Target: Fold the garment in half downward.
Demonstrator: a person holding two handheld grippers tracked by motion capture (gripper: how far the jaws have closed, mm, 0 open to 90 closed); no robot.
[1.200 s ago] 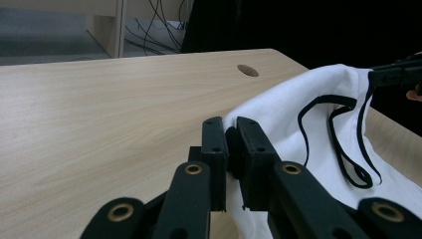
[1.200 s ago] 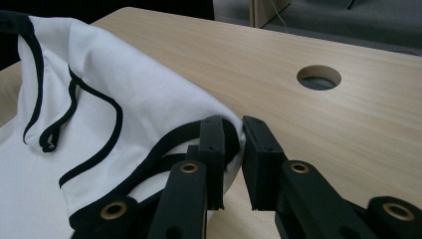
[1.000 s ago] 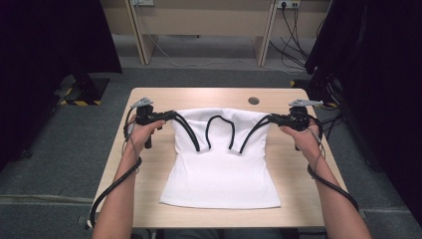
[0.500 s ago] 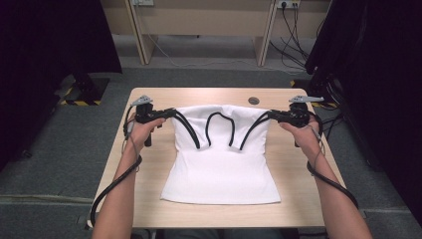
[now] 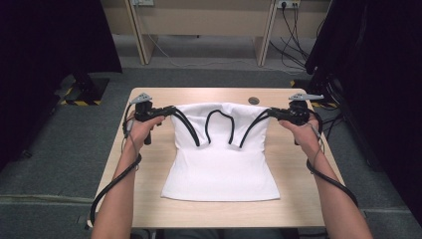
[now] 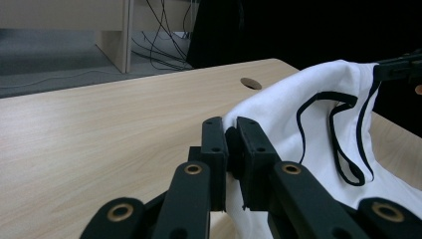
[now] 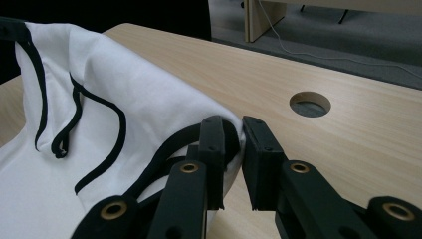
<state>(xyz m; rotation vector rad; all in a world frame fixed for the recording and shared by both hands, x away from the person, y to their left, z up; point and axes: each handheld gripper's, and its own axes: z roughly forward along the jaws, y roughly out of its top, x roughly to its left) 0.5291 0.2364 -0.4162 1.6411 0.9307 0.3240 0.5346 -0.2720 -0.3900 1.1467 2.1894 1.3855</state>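
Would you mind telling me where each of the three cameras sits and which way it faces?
High view: above the person's side, looking forward and down on the table; forearms, left gripper and right gripper pinch the white top.
Left gripper view: rides the left gripper, looking across the top's far edge.
Right gripper view: rides the right gripper, looking back the opposite way.
All share the top and the table's cable hole.

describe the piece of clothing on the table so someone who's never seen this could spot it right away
On the light wooden table, between the left tongs and the right tongs, lies a white top. Both tongs pinch its upper corners. Black-edged straps and neckline set it apart.
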